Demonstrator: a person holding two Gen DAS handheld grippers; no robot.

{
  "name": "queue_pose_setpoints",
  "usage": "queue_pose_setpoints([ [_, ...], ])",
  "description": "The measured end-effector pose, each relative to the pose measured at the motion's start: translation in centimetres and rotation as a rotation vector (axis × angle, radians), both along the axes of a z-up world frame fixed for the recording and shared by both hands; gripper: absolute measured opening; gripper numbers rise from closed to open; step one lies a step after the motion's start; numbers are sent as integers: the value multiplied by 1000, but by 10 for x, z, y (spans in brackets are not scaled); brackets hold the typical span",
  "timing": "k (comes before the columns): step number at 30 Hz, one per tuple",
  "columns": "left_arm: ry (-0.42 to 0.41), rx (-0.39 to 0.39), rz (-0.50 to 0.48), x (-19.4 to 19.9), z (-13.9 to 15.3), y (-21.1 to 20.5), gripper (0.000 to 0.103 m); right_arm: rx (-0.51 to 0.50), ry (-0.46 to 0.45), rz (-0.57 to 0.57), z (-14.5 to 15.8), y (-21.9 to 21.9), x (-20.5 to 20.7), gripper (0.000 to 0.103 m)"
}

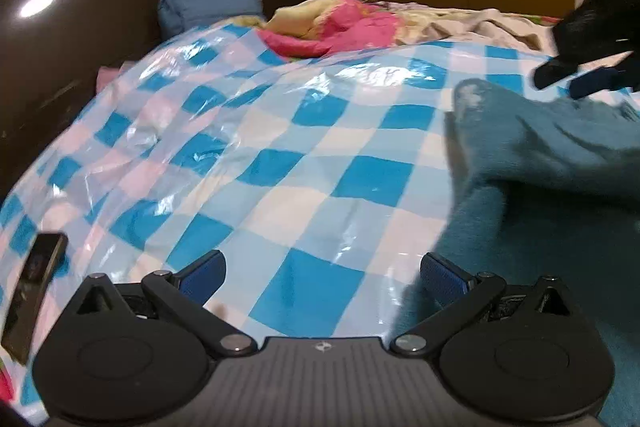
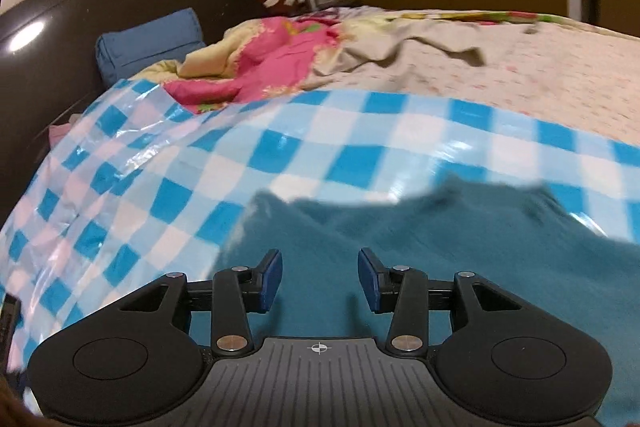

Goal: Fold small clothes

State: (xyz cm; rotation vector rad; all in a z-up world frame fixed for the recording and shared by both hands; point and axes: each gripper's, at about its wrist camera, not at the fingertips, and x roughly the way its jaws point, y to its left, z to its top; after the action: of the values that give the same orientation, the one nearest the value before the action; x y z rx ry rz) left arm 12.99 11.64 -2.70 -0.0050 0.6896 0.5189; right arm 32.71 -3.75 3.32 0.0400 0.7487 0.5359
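left gripper jaws wide apart, nothing between, over blue-white checked plastic sheet; right gripper jaws about half apart, nothing gripped, above teal garment; garment lies rumpled on sheet on bed, right of left gripper; both views motion-blurred

Both wrist cameras are looking forward and downward, low and close over the blue-checked plastic sheet toward the dark headboard at ten o'clock, the left view sitting leftward with the teal garment at three o'clock, the right view hovering directly over it, both sharing the blue pillow.
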Motion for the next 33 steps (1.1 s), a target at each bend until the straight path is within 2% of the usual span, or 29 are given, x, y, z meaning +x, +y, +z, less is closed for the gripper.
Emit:
queue_pose_setpoints([
  [2,5,-22,33,7,-5,9,103,-22,21,52,-7,22,19,52],
  [7,-9,-112,73,5,-12,31,103,-152,63,156,-31,60,42,51],
  [8,-20,-126,59,3,-12,32,103,-168,57,177,-31,62,42,37],
  [9,-28,-134,43,1,-12,31,103,-172,52,191,-30,65,40,17],
  [11,-50,-148,-3,-4,-9,28,103,-155,71,216,-23,66,37,0],
  [14,-79,-130,-39,-9,-2,21,103,-174,39,159,-15,69,44,0],
  [17,-122,-127,-82,-20,7,16,103,-151,46,92,-13,71,58,0],
  [19,-147,-117,-117,-28,12,12,103,-145,44,102,-12,74,60,0],
  [21,-161,-108,-149,-31,15,7,103,-130,67,147,-11,72,59,6],
  [25,-146,-87,-232,-25,16,-6,103,-117,75,181,-8,58,56,29],
  [27,-132,-87,-256,-21,14,-11,103,-101,85,184,-10,51,59,46],
  [29,-118,-77,-265,-20,12,-14,103,-68,120,202,-13,49,62,51],
  [30,-111,-73,-264,-20,11,-15,103,-57,146,235,-17,52,64,60],
  [32,-97,-86,-263,-19,9,-13,103,-89,147,289,-24,60,63,68],
  [33,-92,-92,-261,-19,7,-12,103,-116,128,300,-28,64,61,68],
])
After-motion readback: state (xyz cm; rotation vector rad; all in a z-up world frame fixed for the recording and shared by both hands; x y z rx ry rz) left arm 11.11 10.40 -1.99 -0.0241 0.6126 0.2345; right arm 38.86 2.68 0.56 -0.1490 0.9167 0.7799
